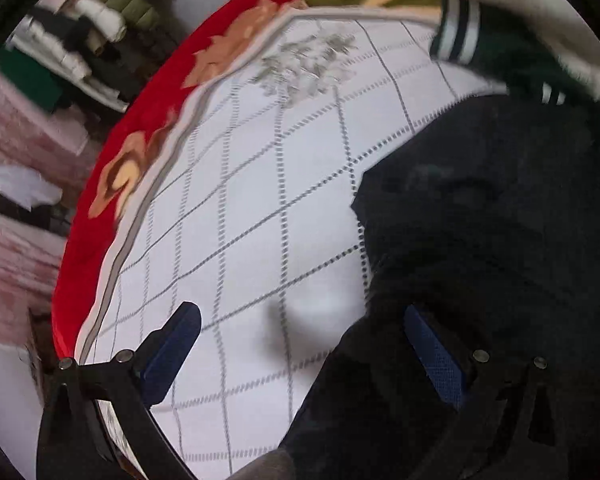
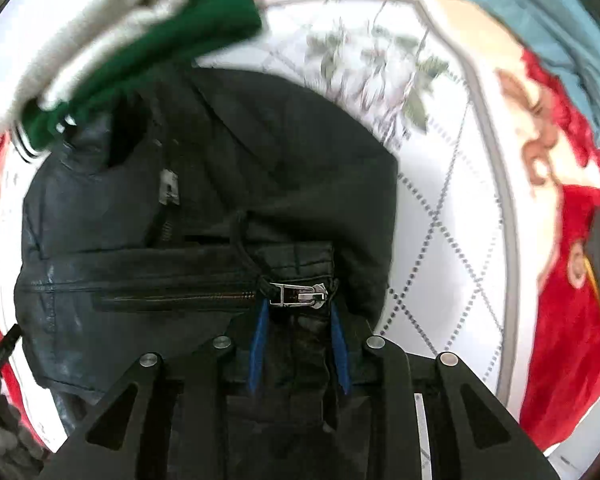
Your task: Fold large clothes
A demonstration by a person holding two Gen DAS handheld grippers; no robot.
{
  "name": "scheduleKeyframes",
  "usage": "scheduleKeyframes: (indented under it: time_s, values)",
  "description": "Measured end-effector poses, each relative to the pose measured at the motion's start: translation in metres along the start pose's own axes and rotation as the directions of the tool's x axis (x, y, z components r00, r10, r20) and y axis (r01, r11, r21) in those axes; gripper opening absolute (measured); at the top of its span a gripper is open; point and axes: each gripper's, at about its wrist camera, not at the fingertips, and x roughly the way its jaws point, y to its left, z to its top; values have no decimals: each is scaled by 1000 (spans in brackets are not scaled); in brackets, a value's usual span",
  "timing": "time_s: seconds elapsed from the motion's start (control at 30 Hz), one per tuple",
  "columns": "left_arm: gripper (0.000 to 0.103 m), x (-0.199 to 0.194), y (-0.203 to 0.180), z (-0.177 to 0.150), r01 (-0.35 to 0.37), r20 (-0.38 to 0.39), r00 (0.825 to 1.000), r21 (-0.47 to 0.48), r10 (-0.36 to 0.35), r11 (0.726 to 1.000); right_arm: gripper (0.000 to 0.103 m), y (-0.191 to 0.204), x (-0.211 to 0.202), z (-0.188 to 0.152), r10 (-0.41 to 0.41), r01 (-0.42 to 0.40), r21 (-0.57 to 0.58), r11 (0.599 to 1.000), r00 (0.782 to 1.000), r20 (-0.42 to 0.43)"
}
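A black leather jacket point(image 2: 180, 216) lies folded on the white quilted blanket point(image 2: 452, 208); its silver zipper pull point(image 2: 300, 294) sits near my right fingertips. My right gripper point(image 2: 298, 320) is shut on a fold of the black jacket just below the zipper. In the left wrist view the jacket point(image 1: 500, 240) fills the right side. My left gripper point(image 1: 304, 336) is open, its left finger point(image 1: 176, 344) over the bare blanket and its right finger point(image 1: 436, 356) against the jacket's edge.
A green and white striped garment point(image 2: 148, 40) lies just beyond the jacket and also shows in the left wrist view point(image 1: 480, 40). The blanket has a red floral border point(image 1: 112, 184). Stacked folded clothes point(image 1: 80, 48) sit off the bed at the left.
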Motion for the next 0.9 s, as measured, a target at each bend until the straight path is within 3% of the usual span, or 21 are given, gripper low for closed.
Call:
scheduleKeyframes:
  time_s: [0.17,0.23,0.3,0.37,0.43,0.53,0.6,0.63,0.73,0.9]
  values:
    - [103,3,-1,6,0,0,1000,98,0,995,35,7,13,14,-26,25,-8,1000,995,-97]
    - [103,-12,6,6,23,13,1000,95,-24,995,45,8,0,19,0,4,38,999,994,-105]
    - [103,-30,12,4,53,43,997,86,-57,995,69,3,-21,15,54,-49,74,996,996,-66]
    - [103,-34,5,1,53,52,997,109,-59,993,77,2,-33,6,111,-108,71,992,993,-37]
    - [103,-5,-10,-7,14,5,1000,158,-16,987,77,4,-23,-3,104,-101,52,994,993,-58]
    - [103,17,-15,-11,27,4,1000,148,-28,989,76,-3,24,-18,-14,26,79,996,988,-156]
    - [103,12,-14,-5,30,0,1000,163,-30,986,87,-15,44,-21,19,9,160,987,984,-176]
    - [103,9,-13,-5,28,2,1000,166,-29,986,87,-17,45,-19,28,9,187,982,981,-192]
    - [103,-6,-4,-7,24,18,999,147,-27,989,87,-19,24,-16,23,15,194,981,981,-194]
    - [103,-59,0,-23,-20,80,997,115,11,993,87,-25,-30,-27,20,-8,80,997,988,-154]
